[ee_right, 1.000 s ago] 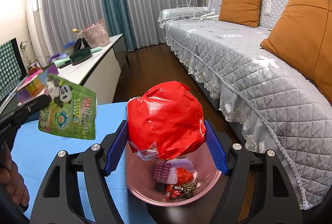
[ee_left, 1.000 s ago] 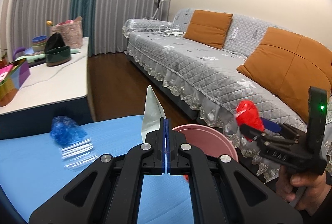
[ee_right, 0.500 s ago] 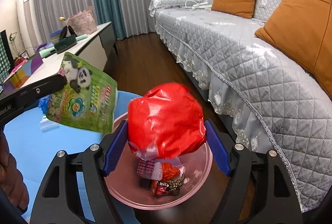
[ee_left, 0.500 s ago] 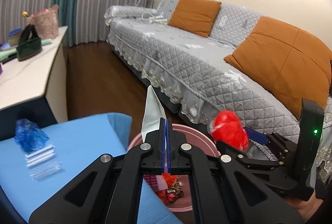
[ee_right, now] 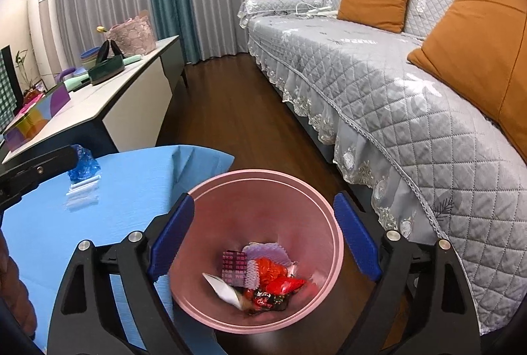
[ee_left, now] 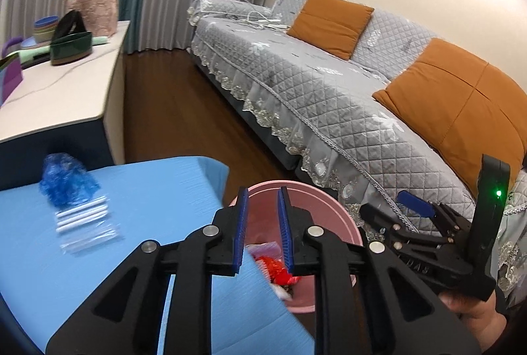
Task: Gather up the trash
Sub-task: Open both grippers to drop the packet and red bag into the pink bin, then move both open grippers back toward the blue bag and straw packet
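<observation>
A pink bin stands on the floor just past the corner of the blue table. It holds red wrappers, a pink checked packet and a silvery pouch. My right gripper hangs over the bin, its jaws opening wide with nothing between them. My left gripper is above the bin's near rim, its jaws opening a little, also with nothing between them. On the table lie a crumpled blue wrapper and a clear bag of white sticks.
A grey quilted sofa with orange cushions runs along the right, close behind the bin. A white sideboard with bowls, a basket and boxes stands at the left. Dark wooden floor lies between them.
The red bag has dropped out of my right gripper into the bin. My left gripper has let go of the green panda pouch and its jaws have parted.
</observation>
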{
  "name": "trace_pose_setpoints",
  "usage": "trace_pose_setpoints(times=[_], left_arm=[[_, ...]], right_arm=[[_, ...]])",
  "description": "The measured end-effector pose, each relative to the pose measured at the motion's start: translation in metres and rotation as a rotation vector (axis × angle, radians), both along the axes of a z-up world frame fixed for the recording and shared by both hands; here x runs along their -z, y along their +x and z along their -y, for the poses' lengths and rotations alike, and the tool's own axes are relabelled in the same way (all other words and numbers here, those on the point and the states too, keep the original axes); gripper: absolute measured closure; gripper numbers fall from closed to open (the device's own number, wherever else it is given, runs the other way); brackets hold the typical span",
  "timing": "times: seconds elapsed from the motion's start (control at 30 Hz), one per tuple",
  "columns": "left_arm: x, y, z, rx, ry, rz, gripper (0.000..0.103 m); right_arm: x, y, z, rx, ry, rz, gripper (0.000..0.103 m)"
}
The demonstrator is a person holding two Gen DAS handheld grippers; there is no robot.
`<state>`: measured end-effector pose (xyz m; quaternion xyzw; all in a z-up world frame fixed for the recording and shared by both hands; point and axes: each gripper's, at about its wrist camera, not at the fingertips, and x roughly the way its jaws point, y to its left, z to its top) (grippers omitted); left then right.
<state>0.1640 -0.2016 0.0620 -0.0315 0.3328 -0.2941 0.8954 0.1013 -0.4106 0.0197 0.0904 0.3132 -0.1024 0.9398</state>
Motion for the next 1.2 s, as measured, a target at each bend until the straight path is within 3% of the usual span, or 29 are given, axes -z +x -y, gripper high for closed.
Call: trace_pose_setpoints(times=[0.23,0.5,0.7,0.9,1.2], left_arm=[[-0.002,-0.011,-0.05,-0.064,0.009,0.022,0.085],[0.023,-0.013,-0.1,-0.165,0.035,0.023,0.085],[0.039,-0.009,-0.123,-0.226,0.061,0.021,0.085],[0.05,0.007,-0.161,-0.334,0.037,-0.005,0.085],[0.07,0.035,-0.218,-0.487,0.003,-0.058,0.085]], right_arm=[[-0.013,-0.008,-0.019,-0.018,-0.012,0.047,0.027],[-0.015,-0.01,-0.038,-0.049,-0.016,0.067,0.056],[-0.015,-0.003,-0.05,-0.072,0.014,0.071,0.071],[-0.014,0.009,-0.068,-0.128,0.031,0.091,0.077],[0.001,0.046,-0.11,-0.233,0.136,0.066,0.076]])
